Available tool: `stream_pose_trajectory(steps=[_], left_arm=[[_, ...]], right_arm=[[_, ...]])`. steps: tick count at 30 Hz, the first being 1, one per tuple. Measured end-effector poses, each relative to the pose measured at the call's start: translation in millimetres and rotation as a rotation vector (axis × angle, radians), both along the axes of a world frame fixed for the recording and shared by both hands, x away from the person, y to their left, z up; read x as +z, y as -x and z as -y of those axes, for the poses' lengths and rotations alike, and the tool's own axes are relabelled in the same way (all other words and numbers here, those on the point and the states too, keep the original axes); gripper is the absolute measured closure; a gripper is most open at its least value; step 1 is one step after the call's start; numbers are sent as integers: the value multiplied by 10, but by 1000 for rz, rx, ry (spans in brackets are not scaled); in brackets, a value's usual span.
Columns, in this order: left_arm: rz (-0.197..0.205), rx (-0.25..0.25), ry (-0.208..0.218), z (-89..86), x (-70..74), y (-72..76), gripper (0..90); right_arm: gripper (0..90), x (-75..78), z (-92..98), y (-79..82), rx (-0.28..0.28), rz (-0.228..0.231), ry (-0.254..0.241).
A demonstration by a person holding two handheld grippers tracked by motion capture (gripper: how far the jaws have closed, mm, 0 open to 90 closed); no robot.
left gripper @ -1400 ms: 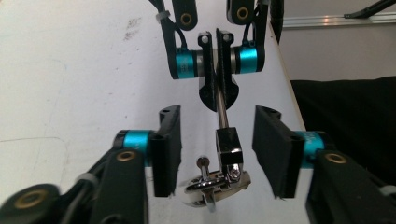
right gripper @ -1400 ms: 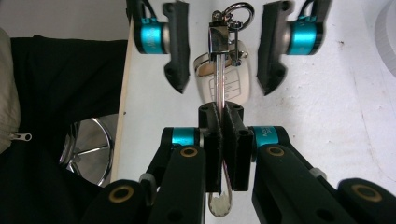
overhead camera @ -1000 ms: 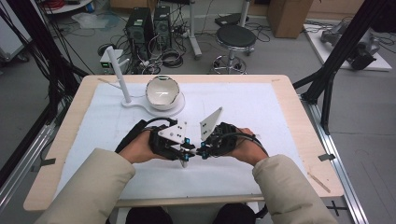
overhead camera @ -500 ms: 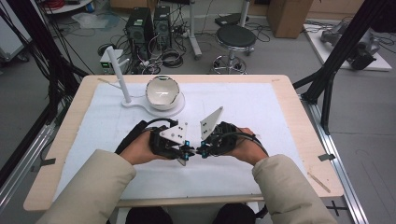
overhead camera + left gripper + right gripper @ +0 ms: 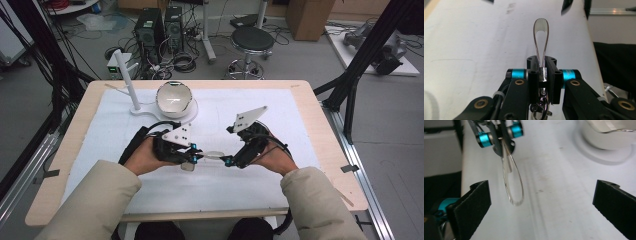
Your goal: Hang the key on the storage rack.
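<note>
Since half a second ago my right gripper (image 5: 226, 161) has pulled back from the left and its jaws have just been opening; now they stand wide with nothing between them. My left gripper (image 5: 542, 75) is clenched on the spoon (image 5: 541, 37), pinching its handle right at the neck, so the bowl sticks out toward the right gripper, just above the table (image 5: 310, 100). The hold is narrow and on smooth metal: if I swing the left hand quickly, I judge the spoon may pivot in the jaws or slip down onto the white cloth (image 5: 280, 190). My right jaws are close to the spoon tip and could knock it. Farther off, the white bowl (image 5: 174, 97) and post (image 5: 127, 80) stand clear, but a careless reach could tip them.
</note>
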State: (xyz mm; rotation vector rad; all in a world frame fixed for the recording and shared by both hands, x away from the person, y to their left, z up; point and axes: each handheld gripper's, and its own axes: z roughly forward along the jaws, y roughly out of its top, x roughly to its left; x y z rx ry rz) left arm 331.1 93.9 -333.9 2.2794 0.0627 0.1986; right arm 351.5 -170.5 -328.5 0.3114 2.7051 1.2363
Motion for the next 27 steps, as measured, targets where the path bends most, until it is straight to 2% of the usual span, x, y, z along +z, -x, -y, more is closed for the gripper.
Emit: stream_pose_trajectory(steps=[1,2,7,9,11,12,14,15,16,17,18,19,21,22,23,24,25,27], left_arm=[[5,40,24,-82,12,-25,819],[5,40,24,-82,12,-25,819],[59,246,135,-469,94,-95,819],[90,332,172,-627,133,-110,819],[105,395,205,-767,163,-126,818],[92,417,236,-859,175,-144,818],[106,463,273,-995,204,-149,818],[130,490,274,-1057,226,-144,818],[130,490,274,-1057,226,-144,819],[148,527,300,-1157,258,-138,818],[148,527,300,-1157,258,-138,818],[165,563,306,-1230,284,-135,818],[163,580,320,-1281,296,-143,819],[179,626,329,-1368,309,-151,818],[173,658,339,-1407,307,-165,818],[173,658,339,-1407,307,-165,818],[195,732,323,-1496,302,-184,818],[203,818,325,-1589,293,-204,818]], right_arm=[[7,10,56,-6,-15,6,-20],[7,13,114,-6,-38,14,-48],[6,-19,412,18,-145,39,-143],[6,-69,561,36,-191,36,-183],[6,-113,669,48,-228,28,-209],[6,-136,723,52,-252,43,-224],[6,-183,838,71,-288,44,-281],[6,-203,880,71,-295,54,-301],[6,-203,880,71,-295,54,-301],[6,-233,947,85,-312,72,-328],[6,-248,974,96,-324,75,-333],[6,-262,1000,95,-334,84,-342],[6,-295,1048,112,-351,94,-363],[6,-310,1074,121,-361,102,-371],[6,-328,1102,132,-375,105,-385],[6,-347,1134,143,-386,110,-403],[6,-366,1165,156,-402,122,-412],[6,-411,1230,186,-419,138,-432]])
